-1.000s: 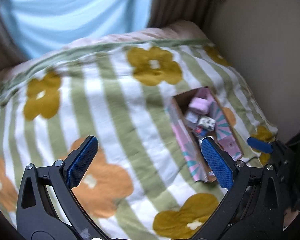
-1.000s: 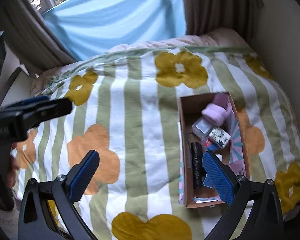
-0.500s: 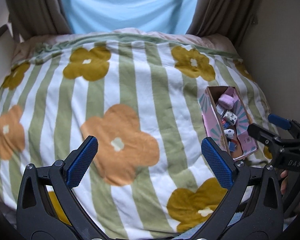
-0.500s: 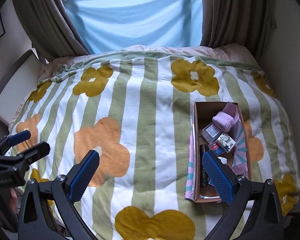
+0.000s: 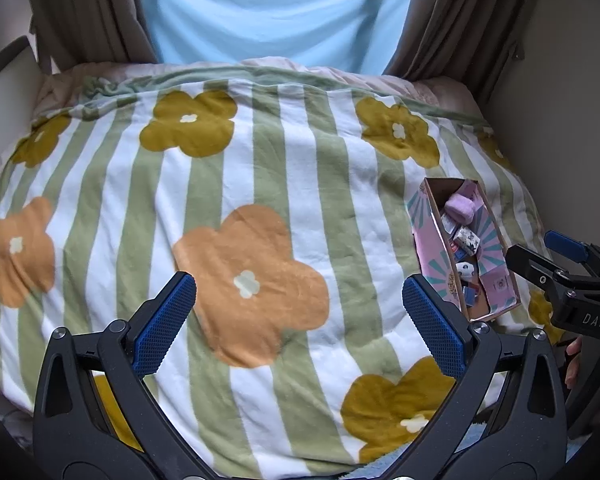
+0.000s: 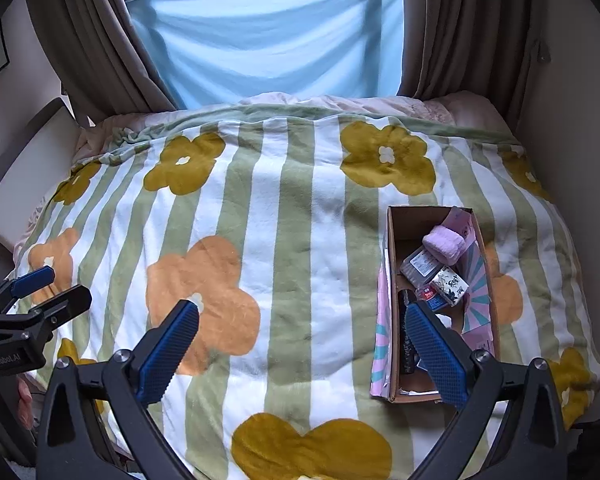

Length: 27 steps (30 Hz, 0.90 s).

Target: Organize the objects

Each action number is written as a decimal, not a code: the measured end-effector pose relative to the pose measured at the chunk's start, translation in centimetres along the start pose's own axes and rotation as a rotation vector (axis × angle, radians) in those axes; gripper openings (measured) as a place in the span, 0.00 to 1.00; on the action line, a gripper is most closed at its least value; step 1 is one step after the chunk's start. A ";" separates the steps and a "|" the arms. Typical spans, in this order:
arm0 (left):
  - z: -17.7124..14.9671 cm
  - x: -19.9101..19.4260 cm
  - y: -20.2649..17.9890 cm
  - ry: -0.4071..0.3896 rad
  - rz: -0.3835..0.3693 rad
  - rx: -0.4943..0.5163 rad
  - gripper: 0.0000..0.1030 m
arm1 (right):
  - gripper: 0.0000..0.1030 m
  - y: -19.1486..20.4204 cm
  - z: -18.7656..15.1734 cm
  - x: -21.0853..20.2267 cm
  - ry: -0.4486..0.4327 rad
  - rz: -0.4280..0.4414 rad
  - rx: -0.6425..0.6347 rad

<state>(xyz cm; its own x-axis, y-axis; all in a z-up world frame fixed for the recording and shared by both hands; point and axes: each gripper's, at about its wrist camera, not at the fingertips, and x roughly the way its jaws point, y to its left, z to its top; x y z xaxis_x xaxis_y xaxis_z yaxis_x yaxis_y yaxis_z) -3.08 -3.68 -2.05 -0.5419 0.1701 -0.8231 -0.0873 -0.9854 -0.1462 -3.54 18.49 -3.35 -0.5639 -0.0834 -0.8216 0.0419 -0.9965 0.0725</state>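
Left wrist view: the left gripper hangs above the blanket, jaws spread wide with nothing between them. Blue pads show on both fingers. Blanket is green-and-white striped with mustard and orange flowers. The box sits on the blanket at the right, near the wall, open on top, pink patterned sides. Inside it: a lilac pad toward the far end, a white printed packet behind it, more small items nearer, too small to tell. The right gripper enters from the right edge, just beside the box's near end; its fingers stand apart, holding nothing.

Right wrist view: the right gripper hovers over the blanket, jaws spread, empty. The box lies lengthwise at right, its near half partly behind the right finger. Contents: lilac pad at the far end, grey packet beside it, printed packet, a black tube along the left wall. The left gripper shows at the left edge, over the blanket's border, well apart from the box, fingers parted. Curtains flank a blue sheet behind the bed.
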 end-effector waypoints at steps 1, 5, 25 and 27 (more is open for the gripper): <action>0.0 0.0 0.0 -0.001 -0.001 0.000 1.00 | 1.00 0.0 0.0 0.0 0.002 -0.001 -0.001; 0.0 0.0 -0.2 -0.004 -0.012 0.003 1.00 | 1.00 -0.2 0.1 0.0 0.003 -0.007 0.005; -0.1 0.6 -0.8 -0.008 0.021 0.012 1.00 | 1.00 -0.4 0.3 -0.1 -0.004 -0.029 0.008; -0.1 0.6 -1.0 -0.008 0.022 0.015 1.00 | 1.00 -0.5 0.4 -0.2 -0.004 -0.029 0.007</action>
<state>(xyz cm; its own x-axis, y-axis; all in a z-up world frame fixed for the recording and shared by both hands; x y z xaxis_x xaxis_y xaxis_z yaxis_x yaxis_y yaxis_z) -3.30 -2.58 -2.47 -0.5506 0.1481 -0.8216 -0.0878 -0.9890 -0.1194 -3.80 18.98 -3.03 -0.5683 -0.0548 -0.8210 0.0198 -0.9984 0.0529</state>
